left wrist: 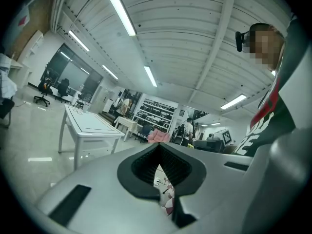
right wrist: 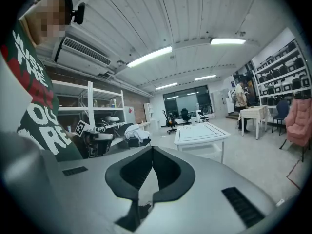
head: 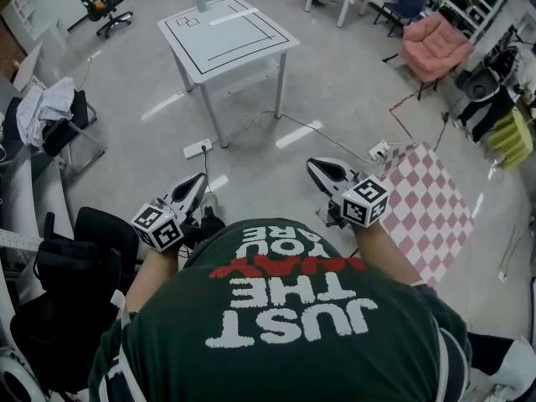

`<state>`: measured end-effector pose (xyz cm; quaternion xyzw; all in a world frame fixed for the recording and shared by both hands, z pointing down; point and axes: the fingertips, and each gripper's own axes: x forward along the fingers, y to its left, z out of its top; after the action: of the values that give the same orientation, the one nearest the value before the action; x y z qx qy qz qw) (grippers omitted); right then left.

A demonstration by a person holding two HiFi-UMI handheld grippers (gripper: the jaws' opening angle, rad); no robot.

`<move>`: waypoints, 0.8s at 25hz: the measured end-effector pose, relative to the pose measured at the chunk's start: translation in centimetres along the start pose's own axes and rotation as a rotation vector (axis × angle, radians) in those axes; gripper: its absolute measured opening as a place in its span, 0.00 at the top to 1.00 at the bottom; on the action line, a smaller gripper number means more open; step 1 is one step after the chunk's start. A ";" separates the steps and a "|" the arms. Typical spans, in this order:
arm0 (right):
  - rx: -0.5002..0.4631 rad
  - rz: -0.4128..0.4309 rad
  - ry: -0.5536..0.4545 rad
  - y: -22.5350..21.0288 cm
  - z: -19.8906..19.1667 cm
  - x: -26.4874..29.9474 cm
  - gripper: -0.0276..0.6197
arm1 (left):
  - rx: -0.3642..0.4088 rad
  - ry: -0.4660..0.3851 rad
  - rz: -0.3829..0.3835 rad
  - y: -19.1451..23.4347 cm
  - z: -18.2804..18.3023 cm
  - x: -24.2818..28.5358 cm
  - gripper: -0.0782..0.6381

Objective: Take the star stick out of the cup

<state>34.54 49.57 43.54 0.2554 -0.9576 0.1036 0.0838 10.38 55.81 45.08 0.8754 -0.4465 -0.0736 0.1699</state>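
A grey cup (head: 201, 2) stands at the far edge of a white table (head: 243, 44) a few steps ahead; whatever it holds is too small to make out as a star stick. My left gripper (head: 199, 181) and right gripper (head: 311, 164) are held close to the body over the floor, far short of the table. Each one's jaws meet at the tips with nothing between them. The left gripper view shows the left gripper (left wrist: 158, 146) with the table (left wrist: 92, 126) to its left, and the right gripper view shows the right gripper (right wrist: 152, 148) with the table (right wrist: 201, 132) beyond it.
A power strip (head: 198, 148) and cables lie on the floor before the table. A pink-and-white checkered mat (head: 429, 212) lies to the right, with a pink armchair (head: 435, 42) behind it. Black chairs and a cloth-draped seat (head: 50, 111) crowd the left.
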 end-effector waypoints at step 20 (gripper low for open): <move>0.061 -0.185 0.034 -20.6 8.7 27.2 0.91 | -0.074 0.049 -0.241 30.9 10.6 22.0 0.88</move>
<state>20.74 17.15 44.13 0.3432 -0.9248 0.1288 0.1017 -2.98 18.80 46.97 0.9174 -0.3307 -0.0885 0.2031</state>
